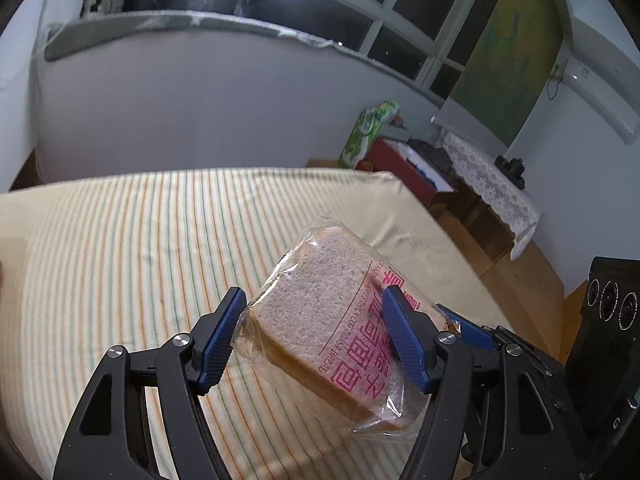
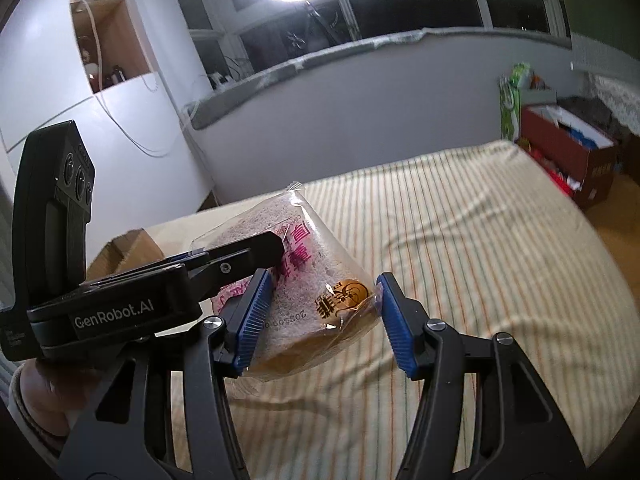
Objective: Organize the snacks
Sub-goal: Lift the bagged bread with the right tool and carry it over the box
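Bread in a clear plastic wrapper (image 1: 320, 328), printed with pink lettering, hangs in the air above the striped cream bedsheet (image 1: 140, 240), gripped from both sides at once. The left gripper (image 1: 314, 334) has its blue ribbed pads (image 1: 218, 344) spread fairly wide and pressed against opposite edges of the packet, one on the bare crumb side, one on the printed strip. The right gripper (image 2: 320, 320) is narrower; its blue pads (image 2: 252, 316) clamp the packet's other end, near a gold round emblem and a date stamp. The slice looks thick, pale and speckled, with a tan crust along its lower edge, and its wrapper is crinkled and slack at the corners. It sits tilted, clear of the sheet.
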A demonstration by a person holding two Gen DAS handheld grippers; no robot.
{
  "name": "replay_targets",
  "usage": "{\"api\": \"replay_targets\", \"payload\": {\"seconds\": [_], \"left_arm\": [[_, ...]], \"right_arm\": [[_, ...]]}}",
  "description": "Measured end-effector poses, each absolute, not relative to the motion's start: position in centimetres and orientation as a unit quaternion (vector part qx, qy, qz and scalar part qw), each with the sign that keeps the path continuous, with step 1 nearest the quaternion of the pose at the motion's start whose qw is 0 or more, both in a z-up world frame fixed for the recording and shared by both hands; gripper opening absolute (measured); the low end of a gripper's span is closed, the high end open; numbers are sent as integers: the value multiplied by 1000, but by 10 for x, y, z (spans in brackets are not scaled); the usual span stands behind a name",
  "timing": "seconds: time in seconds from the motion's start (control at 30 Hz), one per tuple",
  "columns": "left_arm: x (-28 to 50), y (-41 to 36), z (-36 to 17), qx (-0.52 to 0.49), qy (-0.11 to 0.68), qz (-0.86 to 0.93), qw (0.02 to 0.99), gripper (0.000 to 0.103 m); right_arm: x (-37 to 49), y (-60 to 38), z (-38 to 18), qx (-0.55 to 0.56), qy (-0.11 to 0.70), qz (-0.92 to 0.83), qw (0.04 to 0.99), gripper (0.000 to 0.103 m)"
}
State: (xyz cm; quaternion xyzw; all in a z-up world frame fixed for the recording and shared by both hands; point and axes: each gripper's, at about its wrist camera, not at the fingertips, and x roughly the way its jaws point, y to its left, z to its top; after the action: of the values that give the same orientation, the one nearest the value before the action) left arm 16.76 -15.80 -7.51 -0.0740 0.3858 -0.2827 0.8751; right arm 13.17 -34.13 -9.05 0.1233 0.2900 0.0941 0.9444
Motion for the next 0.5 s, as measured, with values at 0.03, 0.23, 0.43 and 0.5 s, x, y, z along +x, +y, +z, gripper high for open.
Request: {"api": "replay_targets", "payload": {"seconds": [0.03,0.23,0.43,0.5], "left_arm": [[164,-156,-69,-73,379,-283,878,69],[136,-145,-37,-72,346,-287,890,69],[109,-128,-25,-79,330,-288,895,69],[102,-120,-23,-84,326,-286,897,69]], "right_arm": [[127,-339,-85,121,285,95,946,57],[99,-325,-57,106,264,98,954,57],[71,-303,-44,91,258,104,956,57],[65,-290,-40,85,256,113,956,57]]}}
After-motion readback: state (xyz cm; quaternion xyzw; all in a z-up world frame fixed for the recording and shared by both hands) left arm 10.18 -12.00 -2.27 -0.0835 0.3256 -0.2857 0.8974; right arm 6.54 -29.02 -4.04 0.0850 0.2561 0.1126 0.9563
